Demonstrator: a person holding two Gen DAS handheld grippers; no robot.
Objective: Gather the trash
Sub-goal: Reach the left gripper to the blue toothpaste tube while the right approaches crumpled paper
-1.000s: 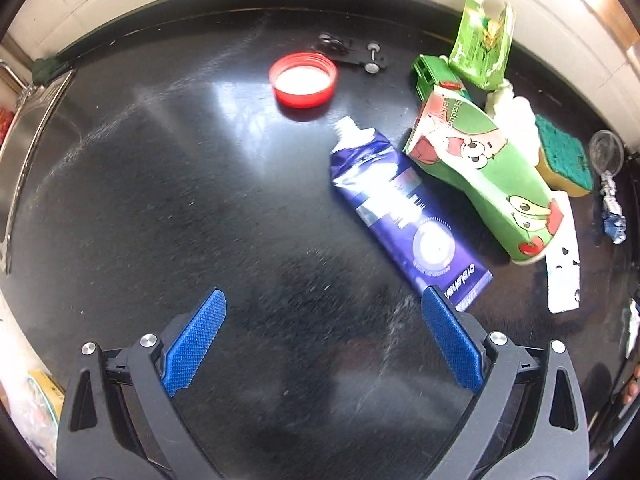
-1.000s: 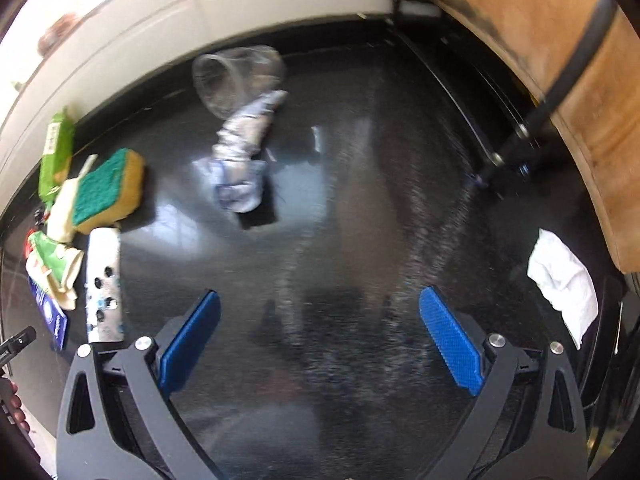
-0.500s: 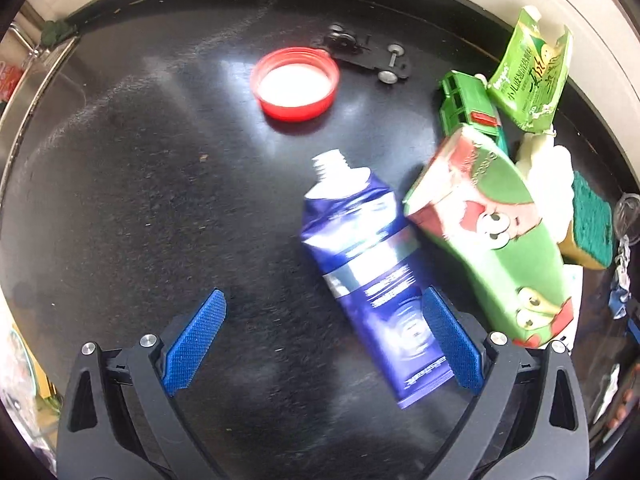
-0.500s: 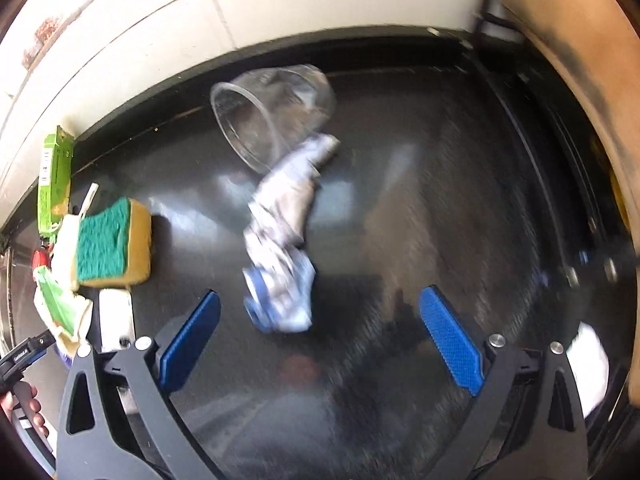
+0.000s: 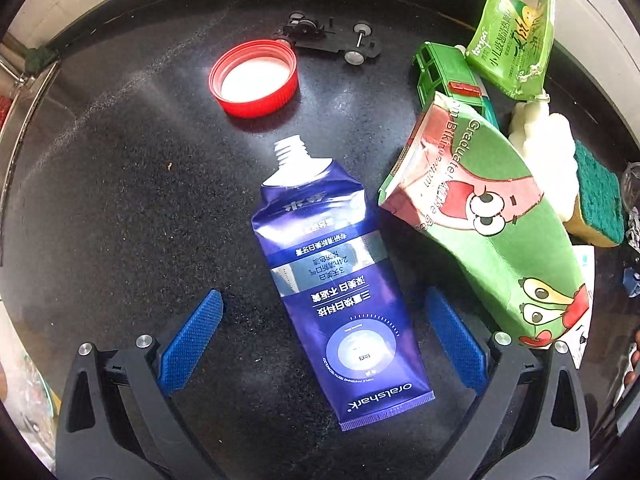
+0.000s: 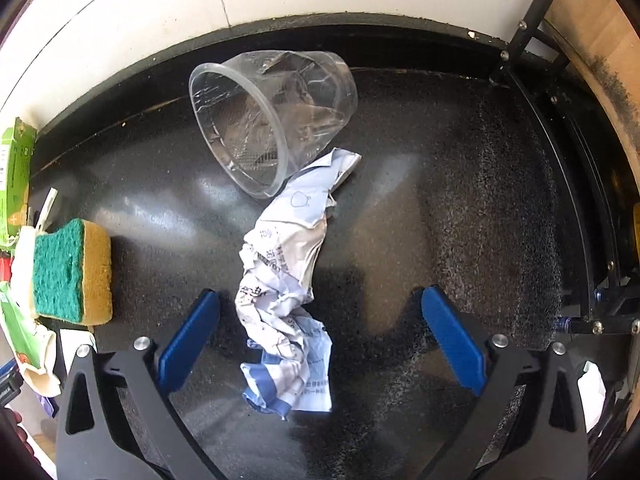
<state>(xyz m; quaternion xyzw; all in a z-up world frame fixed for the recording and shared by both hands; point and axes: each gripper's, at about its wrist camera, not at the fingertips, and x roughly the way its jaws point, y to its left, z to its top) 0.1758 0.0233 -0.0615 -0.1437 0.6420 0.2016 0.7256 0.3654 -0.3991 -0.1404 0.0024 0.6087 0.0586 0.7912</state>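
On a black counter (image 5: 100, 220), the left gripper (image 5: 320, 332) gapes wide over a flattened blue tube (image 5: 332, 292), the right gripper (image 6: 316, 328) likewise over crumpled paper (image 6: 286, 292); each should close squarely across its item's narrow middle.

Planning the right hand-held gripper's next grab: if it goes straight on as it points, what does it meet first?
Most likely the crumpled paper, already lying between the open right hand-held gripper fingers; the clear plastic cup lies beyond it.
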